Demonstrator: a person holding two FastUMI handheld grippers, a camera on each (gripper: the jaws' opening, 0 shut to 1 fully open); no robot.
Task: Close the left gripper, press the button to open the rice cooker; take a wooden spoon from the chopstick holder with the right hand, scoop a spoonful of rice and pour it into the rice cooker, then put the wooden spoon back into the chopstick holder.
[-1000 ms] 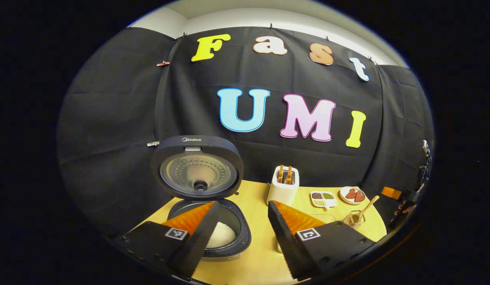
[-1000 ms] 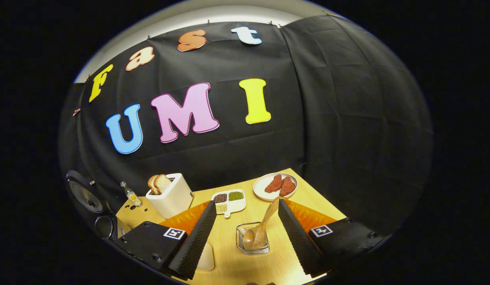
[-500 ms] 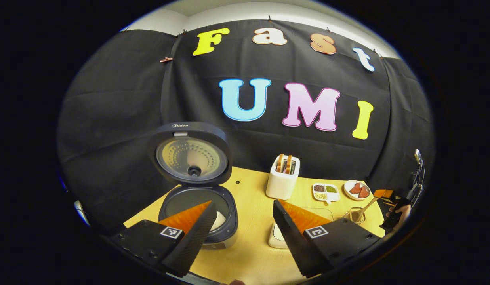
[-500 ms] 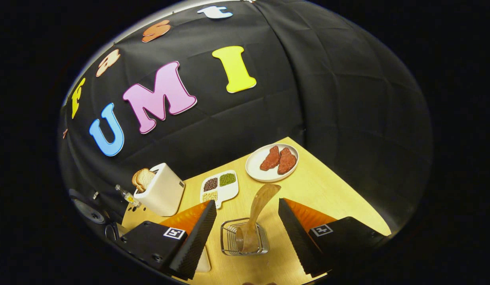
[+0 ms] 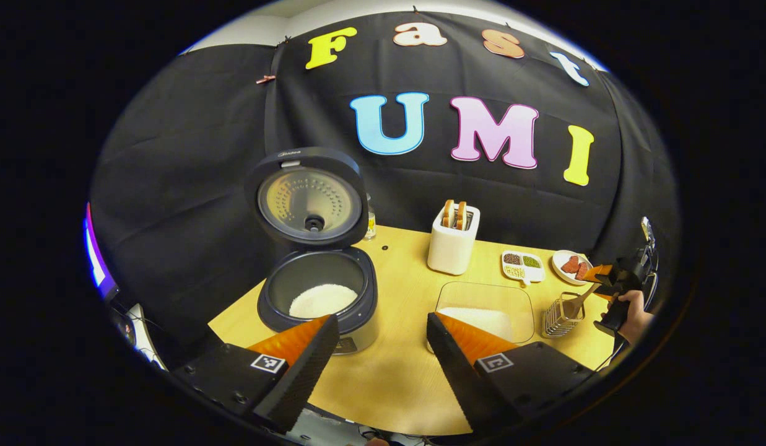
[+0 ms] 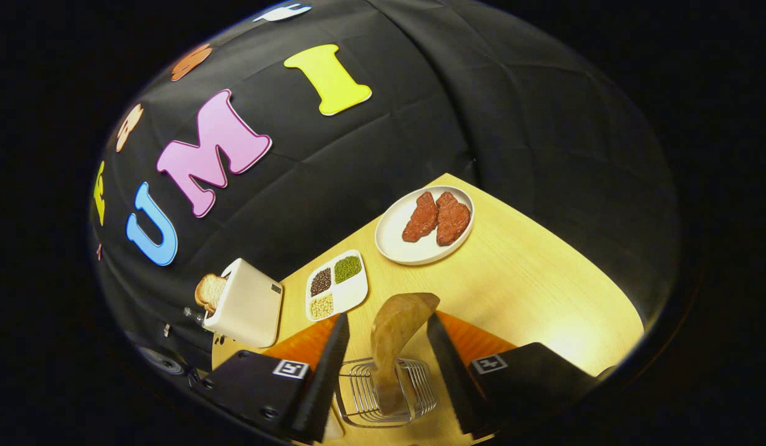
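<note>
Since a second ago our right gripper (image 6: 383, 347) has come down over the wooden spoon (image 6: 395, 331), whose handle now stands between the two fingers, where before it sat farther ahead of them; our left gripper (image 5: 376, 347) has drawn back from the rice cooker (image 5: 317, 297), which now lies ahead of its fingers instead of under them. The spoon leans upright in the wire chopstick holder (image 6: 386, 399) on the wooden table (image 6: 531, 291), bowl down in the basket and flat handle end up. To take it well, we judge that we should centre the handle between the fingers, grip it on its broad upper part, and lift straight up so the bowl does not snag the wires and tip the light holder. The right jaws are released, a gap showing on each side of the handle, touching nothing we can make out. The left jaws are wide apart and hold nothing. The cooker's lid (image 5: 308, 198) stands up, white rice inside; the clear rice tray (image 5: 488, 306) lies between cooker and holder, the toaster (image 6: 246, 303), sectioned dish (image 6: 336, 285) and plate (image 6: 420, 248) behind.
</note>
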